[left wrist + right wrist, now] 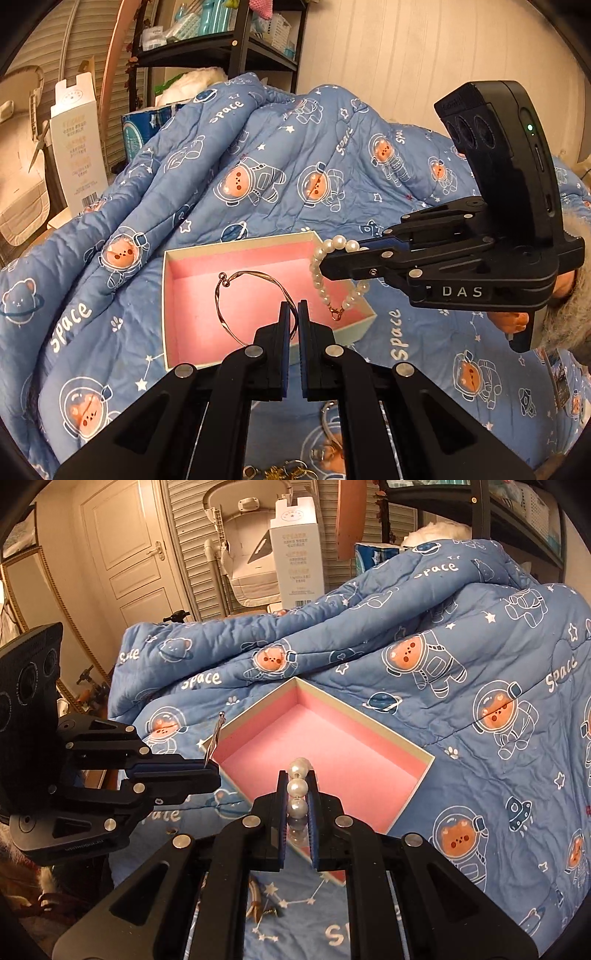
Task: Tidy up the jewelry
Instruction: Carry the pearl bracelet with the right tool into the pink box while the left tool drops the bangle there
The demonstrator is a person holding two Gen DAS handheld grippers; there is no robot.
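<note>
"Space" is showing again and again in white on the blue quilt (pixel 258 147). "DAS" is standing in white letters on the right gripper (pixel 325 264). The print on the white carton (pixel 297 550) is staying too small to read.

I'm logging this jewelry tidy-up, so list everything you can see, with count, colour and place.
Box: one, white outside, pink inside, open on the quilt, nothing lying in it.
Bangle: one, thin twisted metal, held over the box.
Pearl bracelet: one, white, gold clasp, hanging over the box.
Loose jewelry: a few gold and silver pieces, on the quilt nearest the cameras.
Quilt: one, blue, bear astronaut print.
Carton: one, white, behind the quilt.
Left gripper: black, shut on the bangle.
Right gripper: black, shut on the pearl bracelet.
</note>
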